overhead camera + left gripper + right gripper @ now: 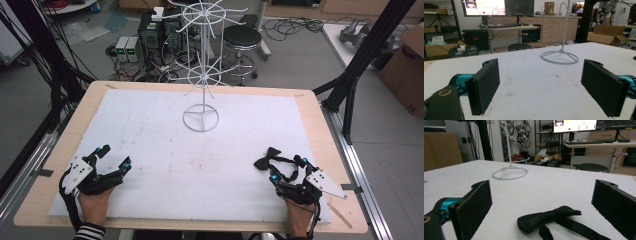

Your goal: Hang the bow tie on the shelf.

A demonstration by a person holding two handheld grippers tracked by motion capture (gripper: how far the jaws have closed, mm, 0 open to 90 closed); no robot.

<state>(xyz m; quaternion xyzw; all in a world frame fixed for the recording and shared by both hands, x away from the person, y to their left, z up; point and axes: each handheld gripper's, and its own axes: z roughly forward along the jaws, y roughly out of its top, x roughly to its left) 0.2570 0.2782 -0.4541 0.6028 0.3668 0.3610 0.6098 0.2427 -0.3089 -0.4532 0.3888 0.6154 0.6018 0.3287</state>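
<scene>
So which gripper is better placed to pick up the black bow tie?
Right. The right gripper sits open with the bow tie lying on the table between its jaws. The left gripper, also open, rests at the far side with nothing between its jaws.

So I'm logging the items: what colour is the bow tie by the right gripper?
Black all over, strap included. The bow tie shows best in the right gripper view.

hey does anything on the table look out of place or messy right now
Nothing is damaged or spilled. The black bow tie lies loose on the white mat between the right gripper's open jaws, strap trailing, while the wire rack stands upright with bare hooks.
</scene>
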